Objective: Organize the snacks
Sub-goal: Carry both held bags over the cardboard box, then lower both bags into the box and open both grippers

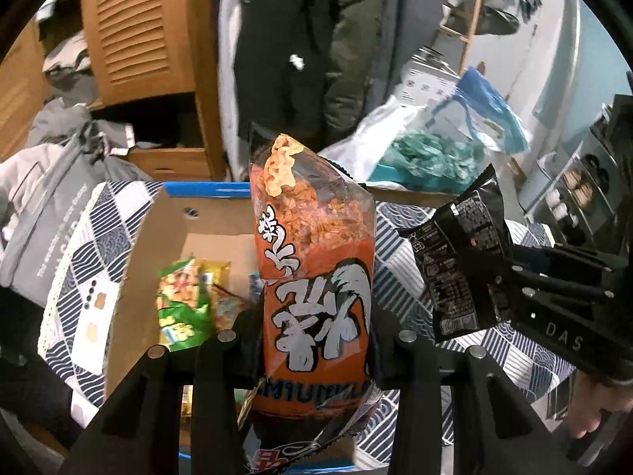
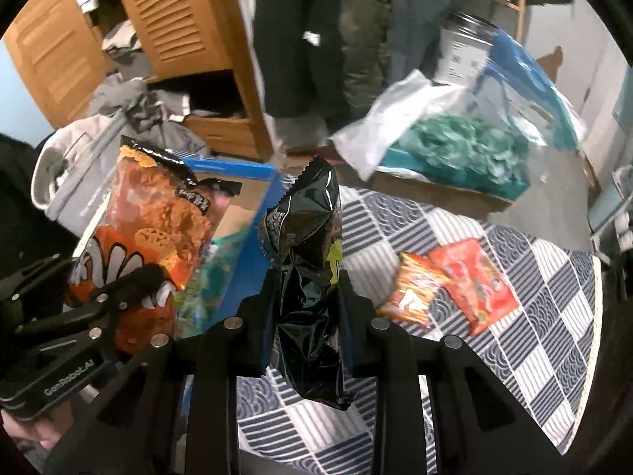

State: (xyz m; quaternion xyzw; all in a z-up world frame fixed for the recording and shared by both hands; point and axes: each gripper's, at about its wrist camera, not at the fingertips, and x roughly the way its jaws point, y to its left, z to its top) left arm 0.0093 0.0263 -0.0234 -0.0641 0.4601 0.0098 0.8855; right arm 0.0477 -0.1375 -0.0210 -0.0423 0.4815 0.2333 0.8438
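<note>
My left gripper (image 1: 316, 340) is shut on an orange snack bag (image 1: 312, 277) and holds it upright above the open cardboard box (image 1: 158, 237). The box holds a green snack bag (image 1: 182, 304) and other packets. My right gripper (image 2: 306, 312) is shut on a black snack bag (image 2: 308, 277), held above the bed to the right of the box (image 2: 253, 182). The black bag (image 1: 463, 261) and right gripper (image 1: 554, 297) show at the right of the left wrist view. The orange bag (image 2: 150, 229) and left gripper (image 2: 99, 308) show at the left of the right wrist view.
Two red snack packets (image 2: 447, 285) lie on the blue and white patterned bedspread (image 2: 534, 336), right of the black bag. A box with teal cloth and plastic bags (image 2: 455, 150) sits at the far right. A wooden wardrobe (image 2: 178, 39) and piled clothes (image 2: 118, 118) stand behind.
</note>
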